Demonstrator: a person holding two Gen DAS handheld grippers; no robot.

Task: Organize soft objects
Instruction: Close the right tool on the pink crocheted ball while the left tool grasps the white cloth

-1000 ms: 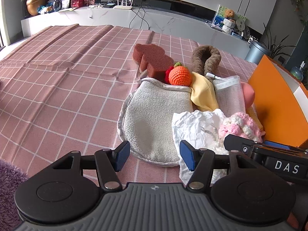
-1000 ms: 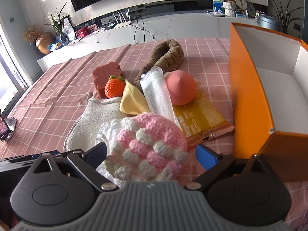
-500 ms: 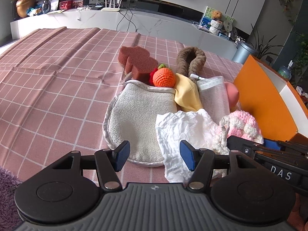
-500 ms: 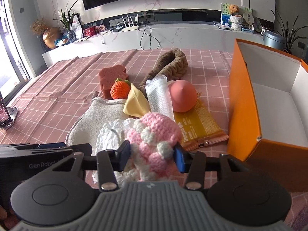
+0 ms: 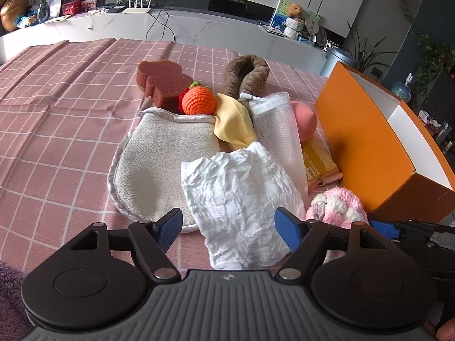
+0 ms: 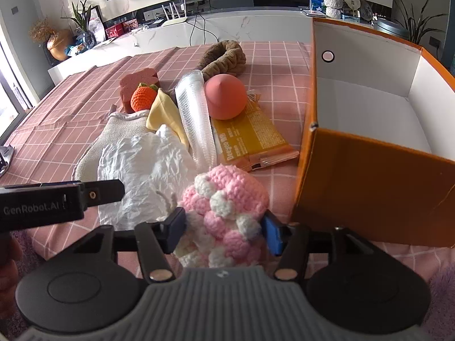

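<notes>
My right gripper (image 6: 224, 231) is shut on a pink and white crochet piece (image 6: 227, 199), held just left of the open orange box (image 6: 369, 170); the piece also shows in the left wrist view (image 5: 335, 207). My left gripper (image 5: 229, 226) is open and empty, over the near edge of a crumpled white cloth (image 5: 239, 193). Behind lie a beige mitt (image 5: 159, 162), an orange crochet fruit (image 5: 198, 101), a brown sponge (image 5: 162, 82), a yellow cloth (image 5: 233, 122), a clear bubble sleeve (image 5: 277, 130), a pink ball (image 5: 305, 120) and a brown plush band (image 5: 244, 74).
A yellow snack packet (image 6: 247, 139) lies beside the box. The pink checked tablecloth (image 5: 57, 108) stretches bare to the left. A white counter (image 5: 199, 28) with clutter runs along the back. A purple rug (image 5: 8, 284) edges the near side.
My right gripper closed on the pink and white crochet piece and lifted it toward the orange box. My left gripper stayed open and drifted slightly right over the white cloth.
</notes>
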